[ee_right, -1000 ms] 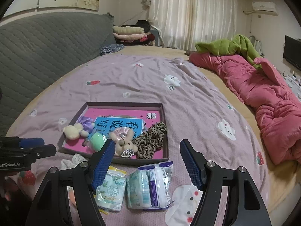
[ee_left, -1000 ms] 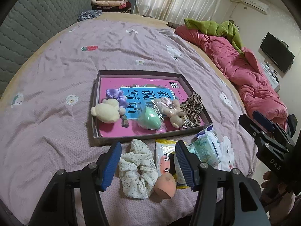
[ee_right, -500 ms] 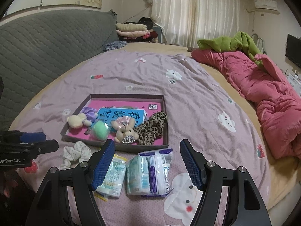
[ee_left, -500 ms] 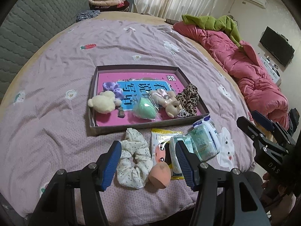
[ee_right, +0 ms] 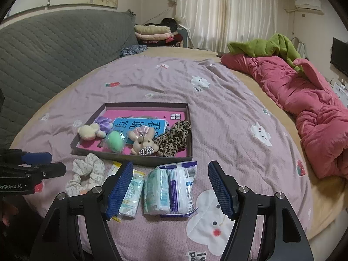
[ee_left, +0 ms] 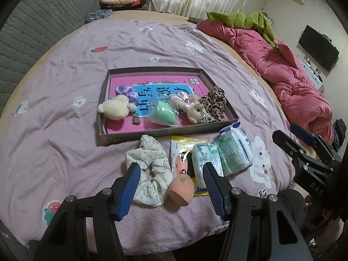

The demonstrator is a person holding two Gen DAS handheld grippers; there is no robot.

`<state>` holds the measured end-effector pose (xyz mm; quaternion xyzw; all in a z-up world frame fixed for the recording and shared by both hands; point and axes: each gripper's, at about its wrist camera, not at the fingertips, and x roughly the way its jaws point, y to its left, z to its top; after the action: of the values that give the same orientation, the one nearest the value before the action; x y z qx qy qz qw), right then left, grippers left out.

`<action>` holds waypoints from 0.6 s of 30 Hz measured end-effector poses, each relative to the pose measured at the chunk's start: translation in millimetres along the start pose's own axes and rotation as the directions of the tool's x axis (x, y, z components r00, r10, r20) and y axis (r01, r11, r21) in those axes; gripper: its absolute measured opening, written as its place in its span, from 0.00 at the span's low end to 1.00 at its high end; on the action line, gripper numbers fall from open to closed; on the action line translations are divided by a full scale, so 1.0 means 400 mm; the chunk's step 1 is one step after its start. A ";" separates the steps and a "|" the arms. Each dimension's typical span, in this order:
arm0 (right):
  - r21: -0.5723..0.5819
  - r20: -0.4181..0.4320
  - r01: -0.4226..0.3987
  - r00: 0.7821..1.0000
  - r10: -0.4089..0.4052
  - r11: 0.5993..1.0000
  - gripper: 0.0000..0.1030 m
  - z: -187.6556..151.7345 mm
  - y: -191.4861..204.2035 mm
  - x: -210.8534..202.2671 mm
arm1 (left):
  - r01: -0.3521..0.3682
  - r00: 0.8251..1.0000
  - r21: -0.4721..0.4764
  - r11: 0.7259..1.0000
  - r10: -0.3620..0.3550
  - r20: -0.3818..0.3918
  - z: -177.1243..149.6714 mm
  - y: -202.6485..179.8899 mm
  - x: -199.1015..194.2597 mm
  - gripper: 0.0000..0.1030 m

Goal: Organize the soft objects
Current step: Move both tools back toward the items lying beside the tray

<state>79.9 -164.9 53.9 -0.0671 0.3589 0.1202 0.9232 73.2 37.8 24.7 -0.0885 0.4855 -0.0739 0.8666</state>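
both my claws hang released over the bed's near edge: left claw [ee_left: 170,177] above the cream scrunchie [ee_left: 150,174] and peach makeup sponge [ee_left: 181,188], right claw [ee_right: 170,188] above the tissue packs [ee_right: 168,188]. the shallow box [ee_left: 150,133] beyond already holds plush toys and a leopard scrunchie. i reckon the sponge (round, near the edge) could roll off if nudged, and a crinkly tissue wrapper may slip.
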 end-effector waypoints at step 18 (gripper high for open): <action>-0.025 -0.032 -0.026 0.999 0.025 0.999 0.71 -0.056 0.009 0.003 | 0.002 1.000 0.063 0.998 -0.001 -0.030 -0.060 -0.031 0.022 0.57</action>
<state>65.3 -166.0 36.5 -0.0760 0.3729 0.1352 0.9148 56.6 21.8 8.0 -0.0603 0.4959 -0.0912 0.8615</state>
